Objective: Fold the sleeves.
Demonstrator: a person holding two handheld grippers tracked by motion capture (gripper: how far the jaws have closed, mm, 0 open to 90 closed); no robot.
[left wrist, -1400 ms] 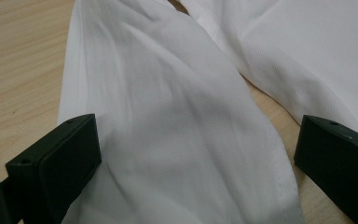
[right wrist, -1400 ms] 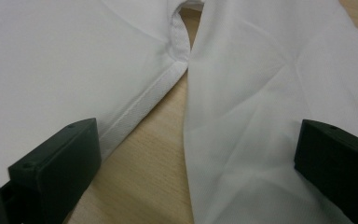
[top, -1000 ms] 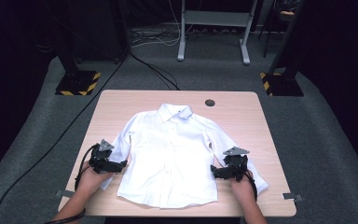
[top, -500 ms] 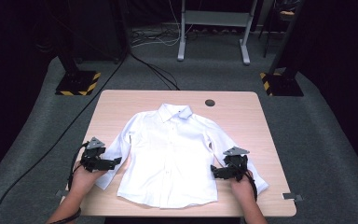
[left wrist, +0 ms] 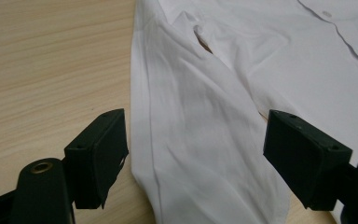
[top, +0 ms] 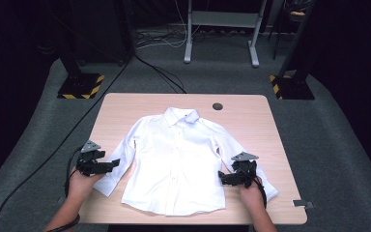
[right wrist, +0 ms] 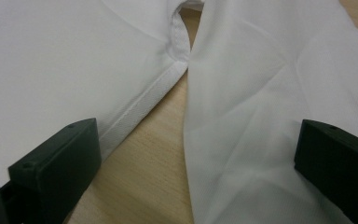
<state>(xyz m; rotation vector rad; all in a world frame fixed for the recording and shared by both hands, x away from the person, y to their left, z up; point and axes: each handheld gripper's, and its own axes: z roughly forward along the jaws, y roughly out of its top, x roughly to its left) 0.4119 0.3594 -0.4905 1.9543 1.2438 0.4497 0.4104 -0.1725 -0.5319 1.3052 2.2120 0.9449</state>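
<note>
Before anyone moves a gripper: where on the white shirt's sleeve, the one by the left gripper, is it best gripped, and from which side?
Probably the sleeve near its cuff end, from the outer edge of the white shirt. It lies flat on the table, apart from the shirt body, with bare wood beside it. The left gripper already straddles it, jaws wide open.

A plain white shirt (top: pixel 176 159) is laid out, no print on it at all, with small white buttons (top: pixel 173 178) down the front. The table (top: pixel 251 121) under it is done in light, pale wood grain, with one dark round spot (top: pixel 217 106) near the far edge. Both the left gripper (top: pixel 113 164) and the right gripper (top: pixel 222 178) are finished in matte black, each topped with a grey plate. The floor (top: pixel 328 145) is covered in grey carpet, and yellow-and-black hazard stripes (top: pixel 82 87) are seen on the dark stand bases.
</note>
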